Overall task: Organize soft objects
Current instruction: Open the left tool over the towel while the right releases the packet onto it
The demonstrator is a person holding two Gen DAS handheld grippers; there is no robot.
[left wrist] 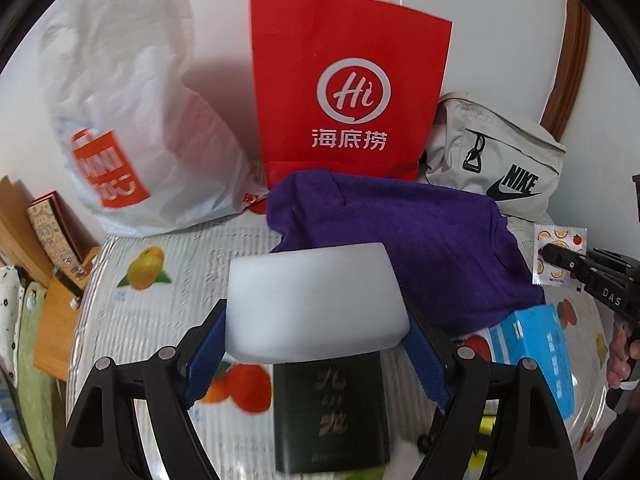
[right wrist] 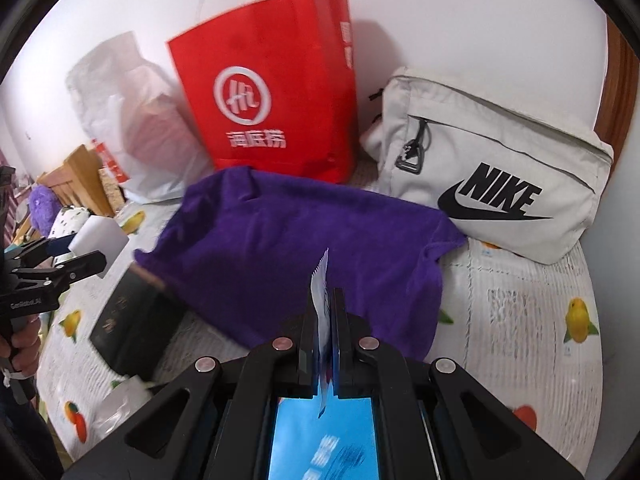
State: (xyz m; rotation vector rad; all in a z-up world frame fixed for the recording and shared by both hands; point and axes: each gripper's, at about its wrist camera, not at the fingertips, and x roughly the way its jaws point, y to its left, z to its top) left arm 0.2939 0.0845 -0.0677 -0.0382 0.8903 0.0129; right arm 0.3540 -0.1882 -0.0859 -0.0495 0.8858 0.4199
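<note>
White foam block (left wrist: 316, 300) clamped in left tool (left wrist: 316, 344).

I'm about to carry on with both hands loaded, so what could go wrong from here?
1. The left hand-held gripper holds the white foam block only by its side edges; it might slip out.
2. The right hand-held gripper pinches a thin fruit-print sachet that could pull free.
3. The purple towel lies in front of the red paper bag, so a low pass might snag it.

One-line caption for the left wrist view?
Left gripper holds a white foam block above the fruit-print table, facing a purple towel and red paper bag.
</note>
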